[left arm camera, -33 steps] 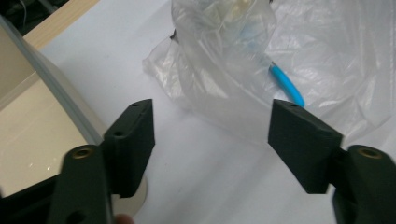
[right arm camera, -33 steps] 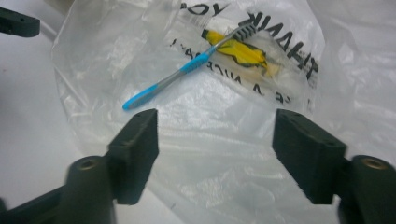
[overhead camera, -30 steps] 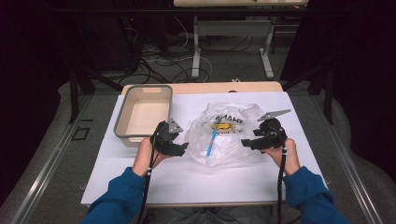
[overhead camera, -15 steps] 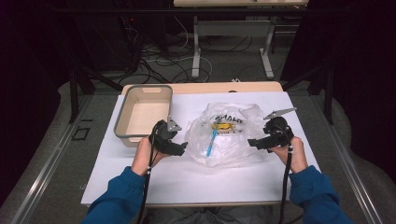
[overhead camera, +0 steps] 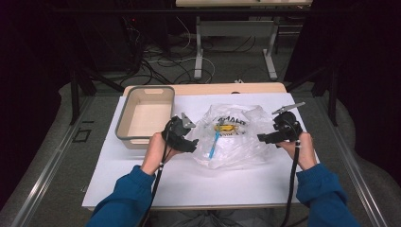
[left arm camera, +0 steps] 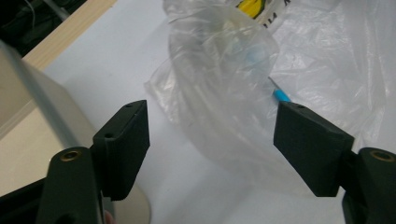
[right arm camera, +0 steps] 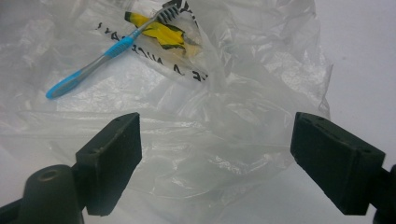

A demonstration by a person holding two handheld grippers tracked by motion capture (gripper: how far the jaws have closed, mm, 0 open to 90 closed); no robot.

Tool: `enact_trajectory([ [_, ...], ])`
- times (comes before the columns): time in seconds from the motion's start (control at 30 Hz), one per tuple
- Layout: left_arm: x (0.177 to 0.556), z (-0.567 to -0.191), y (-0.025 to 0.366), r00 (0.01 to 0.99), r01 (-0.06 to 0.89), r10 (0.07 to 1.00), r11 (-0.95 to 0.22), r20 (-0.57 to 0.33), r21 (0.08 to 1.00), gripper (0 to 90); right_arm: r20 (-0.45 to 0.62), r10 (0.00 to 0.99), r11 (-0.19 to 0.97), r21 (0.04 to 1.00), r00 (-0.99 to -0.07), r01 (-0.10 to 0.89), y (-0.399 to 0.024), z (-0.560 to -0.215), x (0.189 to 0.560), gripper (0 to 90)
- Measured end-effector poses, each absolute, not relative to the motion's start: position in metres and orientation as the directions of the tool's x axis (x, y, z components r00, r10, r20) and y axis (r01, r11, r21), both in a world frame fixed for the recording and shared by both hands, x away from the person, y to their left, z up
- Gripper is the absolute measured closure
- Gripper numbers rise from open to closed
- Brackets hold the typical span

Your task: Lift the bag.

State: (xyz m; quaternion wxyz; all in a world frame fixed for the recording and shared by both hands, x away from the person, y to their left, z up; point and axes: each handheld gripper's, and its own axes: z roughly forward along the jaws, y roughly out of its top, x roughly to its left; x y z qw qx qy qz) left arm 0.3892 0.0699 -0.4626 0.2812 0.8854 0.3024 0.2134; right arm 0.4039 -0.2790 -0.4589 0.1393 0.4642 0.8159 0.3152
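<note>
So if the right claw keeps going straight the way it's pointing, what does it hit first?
Most likely the clear plastic bag: its crumpled near edge lies right ahead of the right claw, whose jaws stand open. The blue toothbrush lies farther on, off to one side.

— Any writing to read here?

— Only on the clear plastic bag [overhead camera: 235,135]. It carries black capital letters above and below a yellow mark [overhead camera: 226,127].

— Can you make out the words?

— Not whole. In the high view the upper line is too small and creased to spell out. In the right gripper view the bag [right arm camera: 201,116] shows the print upside down and folded; a few letters near the yellow patch [right arm camera: 161,32] look like "A" and "N", nothing more.

— Anything on the beige tub [overhead camera: 124,124]?

— No print that I can read.
</note>
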Motion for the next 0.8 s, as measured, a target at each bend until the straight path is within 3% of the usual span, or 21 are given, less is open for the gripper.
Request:
enact_trajectory([
  [0.33,0.414,-0.479,0.045,0.721,0.464,0.661,-0.683,0.208,0.563,29.4,0.054,0.856,0.38,0.608,-0.514,0.697,-0.28,-0.466,0.416,14.0],
  [0.57,0.422,-0.479,0.051,0.716,0.503,0.668,-0.695,0.203,0.514,32.0,0.033,0.878,0.38,0.56,-0.478,0.736,-0.284,-0.466,0.422,6.2],
  [0.67,0.427,-0.483,0.05,0.718,0.514,0.669,-0.697,0.194,0.5,38.1,0.052,0.883,0.368,0.544,-0.467,0.754,-0.281,-0.472,0.428,7.0],
  [0.8,0.427,-0.49,0.048,0.719,0.499,0.666,-0.693,0.198,0.519,50.7,0.057,0.878,0.371,0.548,-0.475,0.75,-0.277,-0.481,0.435,16.6],
])
